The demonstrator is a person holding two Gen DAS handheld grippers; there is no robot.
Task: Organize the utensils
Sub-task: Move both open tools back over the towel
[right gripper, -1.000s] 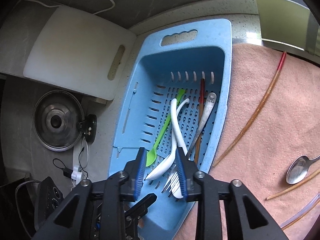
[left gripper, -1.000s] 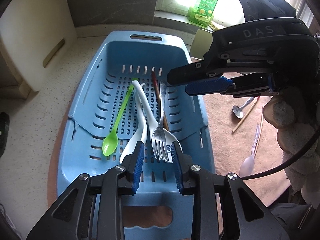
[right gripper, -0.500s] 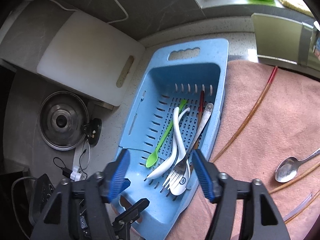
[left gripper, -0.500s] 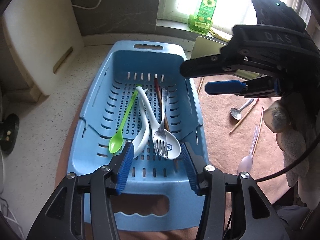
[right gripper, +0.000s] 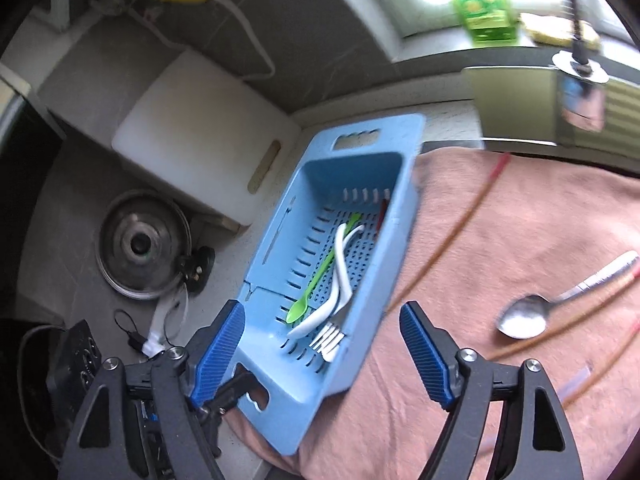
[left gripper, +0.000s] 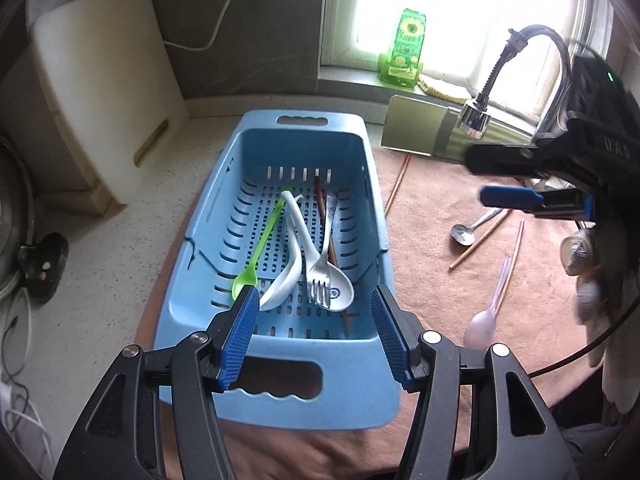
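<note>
A blue slotted basket [left gripper: 224, 220] [right gripper: 276, 248] holds a green spoon [left gripper: 260, 248] [right gripper: 316, 280], two white spoons [left gripper: 304, 236] [right gripper: 340, 268], a metal fork [left gripper: 322, 264] [right gripper: 328, 340] and a dark chopstick [left gripper: 320, 204]. My left gripper [left gripper: 312, 336] is open and empty above the basket's near end. My right gripper [right gripper: 324, 354] is open and empty, high over the basket's near right corner; it shows at the right of the left wrist view [left gripper: 508, 196]. On the pink mat [left gripper: 432, 264] lie a metal spoon [left gripper: 464, 234] [right gripper: 524, 320], a pale pink spoon [left gripper: 484, 324] and wooden chopsticks [left gripper: 480, 240] [right gripper: 452, 248].
A white cutting board [left gripper: 104, 92] [right gripper: 200, 132] leans at the left. A pot lid [right gripper: 140, 244] and cables lie on the counter. A green bottle [left gripper: 404, 40] stands on the sill. A faucet [left gripper: 492, 80] hangs over the sink at the right.
Both grippers opened wide and pulled back and up from the basket. The right gripper swung right, toward the mat. The utensils in the basket stayed put.
</note>
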